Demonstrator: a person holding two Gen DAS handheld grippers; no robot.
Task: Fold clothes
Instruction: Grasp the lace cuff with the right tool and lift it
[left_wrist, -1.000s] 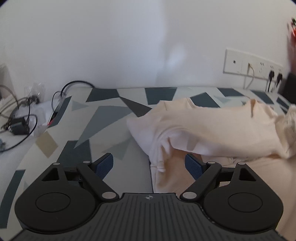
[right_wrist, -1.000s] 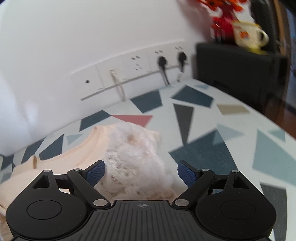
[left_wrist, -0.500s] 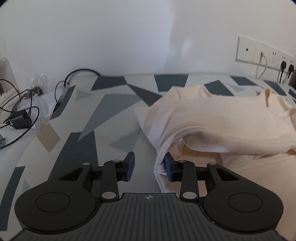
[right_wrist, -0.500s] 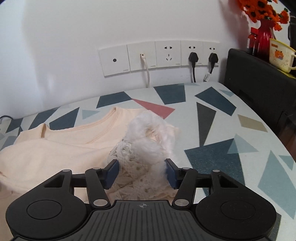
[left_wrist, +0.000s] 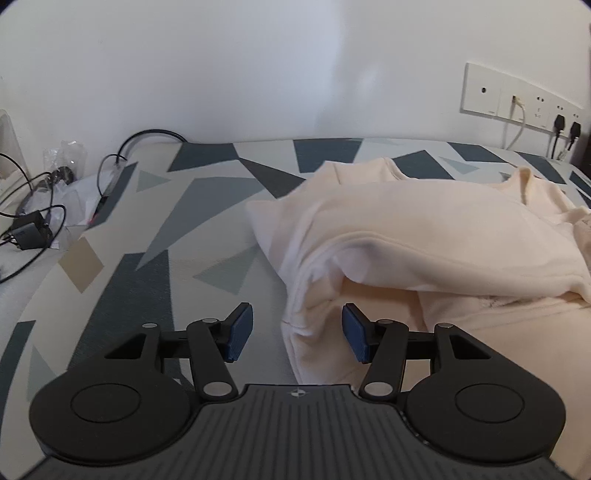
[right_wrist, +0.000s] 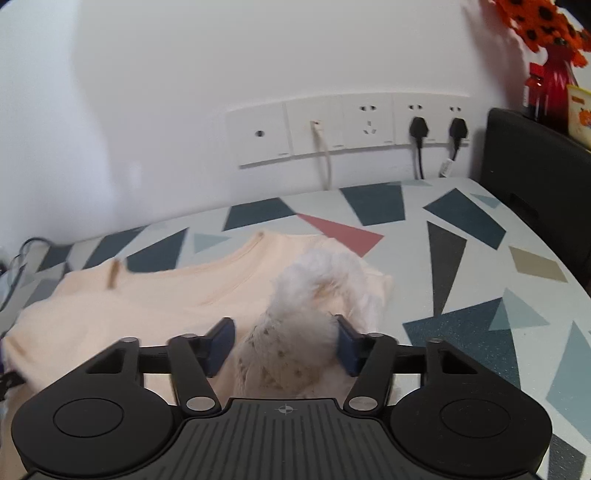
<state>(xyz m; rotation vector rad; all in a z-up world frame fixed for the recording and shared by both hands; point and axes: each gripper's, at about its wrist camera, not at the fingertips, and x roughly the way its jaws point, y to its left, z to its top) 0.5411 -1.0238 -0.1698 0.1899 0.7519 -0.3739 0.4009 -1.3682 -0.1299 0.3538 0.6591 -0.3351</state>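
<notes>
Where both pairs of jaws stood wide a second ago, left hand-held gripper (left_wrist: 297, 334) now reopens slightly around the cream garment (left_wrist: 424, 236) edge, ungripped. Right hand-held gripper (right_wrist: 282, 345) closes on its fluffy white trim (right_wrist: 306, 317), one pad touching; garment lies crumpled on the desk (right_wrist: 480, 266), fold not begun.

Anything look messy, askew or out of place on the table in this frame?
The cream garment lies bunched and half-folded, its upper layer sagging open at the near edge, and its fluffy white trim is rumpled up in a heap. At the table's far left, a tangle of black cables sprawls over clear bags.
</notes>
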